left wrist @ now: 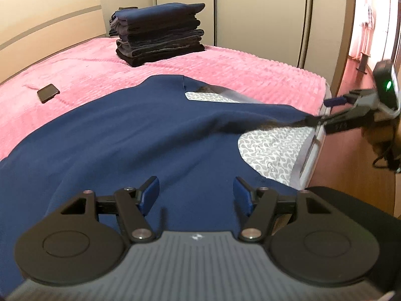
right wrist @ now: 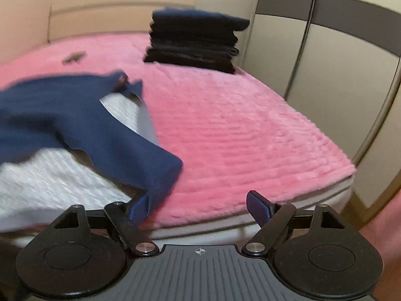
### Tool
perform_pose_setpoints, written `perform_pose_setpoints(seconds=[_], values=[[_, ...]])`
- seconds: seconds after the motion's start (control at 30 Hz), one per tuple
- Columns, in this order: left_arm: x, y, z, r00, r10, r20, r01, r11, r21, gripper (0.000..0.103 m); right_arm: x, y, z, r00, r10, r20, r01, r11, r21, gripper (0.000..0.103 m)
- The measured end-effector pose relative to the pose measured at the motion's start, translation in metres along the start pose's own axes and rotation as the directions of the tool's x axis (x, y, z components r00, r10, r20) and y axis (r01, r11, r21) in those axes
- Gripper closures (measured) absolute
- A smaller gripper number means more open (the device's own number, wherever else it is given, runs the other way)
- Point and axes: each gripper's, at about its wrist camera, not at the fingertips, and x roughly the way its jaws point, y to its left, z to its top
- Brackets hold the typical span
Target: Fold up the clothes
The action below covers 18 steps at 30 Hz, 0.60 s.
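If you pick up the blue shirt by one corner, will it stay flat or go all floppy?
Probably floppy: the shirt already drapes and wrinkles over the bed. It likely sags, since its sleeve hangs limp near the right gripper. It looks light.

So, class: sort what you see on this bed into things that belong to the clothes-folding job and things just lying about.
Belongs to the job:
- navy garment, spread out
- stack of folded clothes
- left hand-held gripper, open
- right hand-held gripper, open

Just lying about:
- dark phone on the pink blanket
- patterned sheet
- wardrobe
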Motion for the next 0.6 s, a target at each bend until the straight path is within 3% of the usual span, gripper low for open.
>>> perform_pose_setpoints(seconds=[0.17, 0.37, 0.43, 0.6], values=[[0.010, -0.017, 0.007, 0.999, -0.054, -0.007, 0.055, 0.997, 0.052, 0.042, -0.018, 0.005, 0.016, 0.994, 0.086, 0.065, -0.084, 0.996, -0.042, 0.022], [0.046, -0.046, 0.025, 0.994, -0.094, -0.049, 0.099, 0.988, 0.116, 0.054, 0.002, 0.014, 0.021, 0.987, 0.156, 0.030, -0.152, 0.983, -0.103, 0.022], [0.061, -0.048, 0.029, 0.994, -0.072, -0.082, 0.081, 0.990, 0.114, 0.074, 0.014, 0.017, 0.018, 0.988, 0.156, 0.007, -0.153, 0.980, -0.127, 0.022], [0.081, -0.048, 0.030, 0.988, -0.008, -0.152, 0.031, 0.988, 0.148, 0.101, 0.032, 0.017, 0.009, 0.995, 0.100, -0.015, -0.101, 0.985, -0.142, 0.022]])
